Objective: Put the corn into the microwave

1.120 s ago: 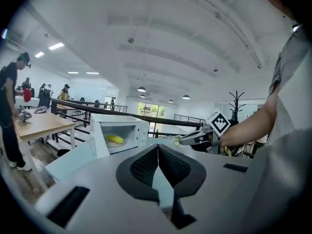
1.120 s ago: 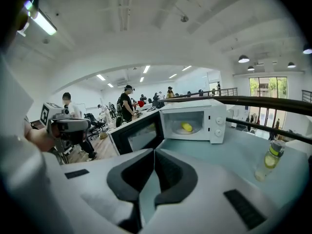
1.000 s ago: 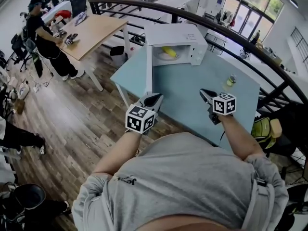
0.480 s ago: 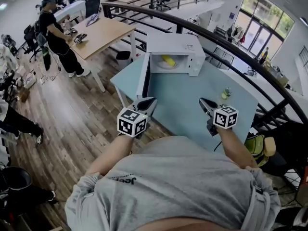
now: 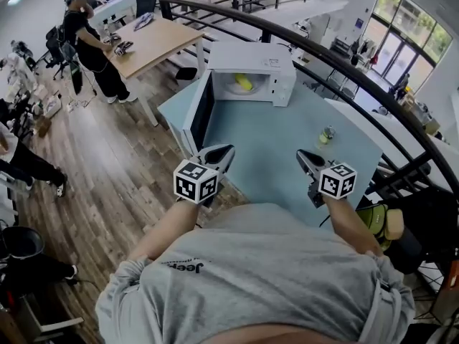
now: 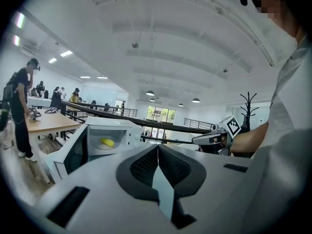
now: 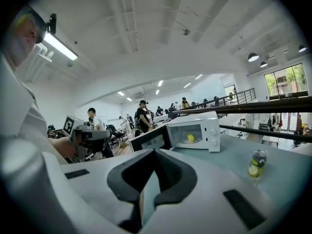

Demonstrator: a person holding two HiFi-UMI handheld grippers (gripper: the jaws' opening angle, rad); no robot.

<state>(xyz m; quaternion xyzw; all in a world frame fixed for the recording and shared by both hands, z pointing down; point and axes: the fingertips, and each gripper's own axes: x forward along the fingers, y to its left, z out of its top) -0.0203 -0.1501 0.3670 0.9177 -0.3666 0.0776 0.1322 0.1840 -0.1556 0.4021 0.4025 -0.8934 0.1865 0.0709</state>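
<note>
Retreating left gripper (image 5: pixel 228 150), right gripper (image 5: pixel 301 154) closed; corn (image 5: pixel 244 82) remains in microwave (image 5: pixel 251 54)

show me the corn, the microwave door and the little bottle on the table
corn (image 5: pixel 244 82): head view, middle of the yellow cob.
microwave door (image 5: pixel 202 111): head view, dark window of the open door.
bottle (image 5: pixel 325 135): head view, middle of its body.
</note>
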